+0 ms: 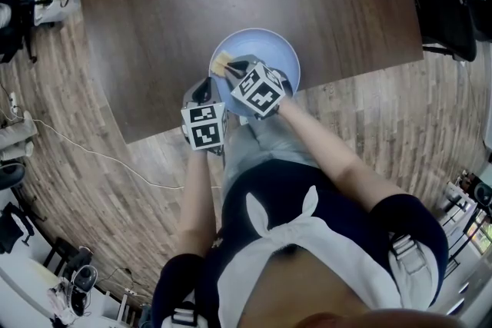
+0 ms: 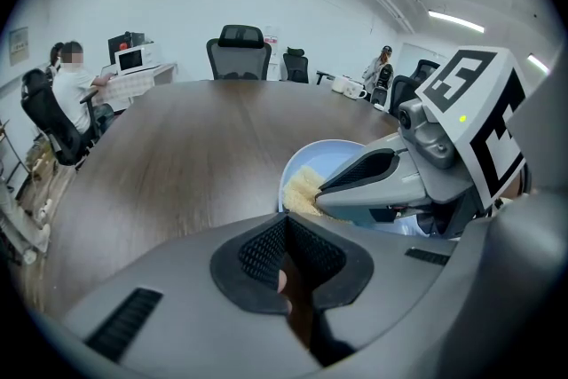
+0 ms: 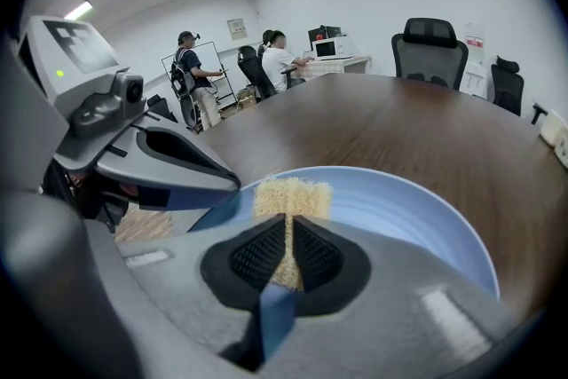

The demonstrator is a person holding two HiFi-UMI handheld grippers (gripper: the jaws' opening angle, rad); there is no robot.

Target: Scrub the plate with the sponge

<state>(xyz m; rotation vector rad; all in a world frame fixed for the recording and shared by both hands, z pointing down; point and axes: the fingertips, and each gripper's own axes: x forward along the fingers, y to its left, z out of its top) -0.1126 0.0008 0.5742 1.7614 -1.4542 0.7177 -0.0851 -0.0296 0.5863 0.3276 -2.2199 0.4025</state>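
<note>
Plate (image 1: 269,50), pale blue and shallow, lies at the near edge of the dark table (image 1: 192,11), and on its left part rests the yellow sponge (image 1: 223,63), which the right gripper (image 1: 230,67) pinches firmly: in the right gripper view the sponge (image 3: 293,191) stands between the two pads and sticks out in front of them onto the blue surface. I judge that the scrubbing is the step in hand. To do it well, the sponge should be pressed flat, so that its fibres and not the hard jaw tips meet the surface, and it should go in small overlapping circles from the rim toward the middle. The force should be moderate, because the plate is so near the table edge that a strong pull toward the person could slide it off. The left gripper (image 2: 286,231) has its jaws drawn almost together, with only a thin brown slit and nothing I can make out between them; it sits just beside the near-left rim, where it could brace the plate, though I cannot tell whether it touches. So the plate lies ahead and to the right of the left gripper, and directly under and ahead of the right one
</note>
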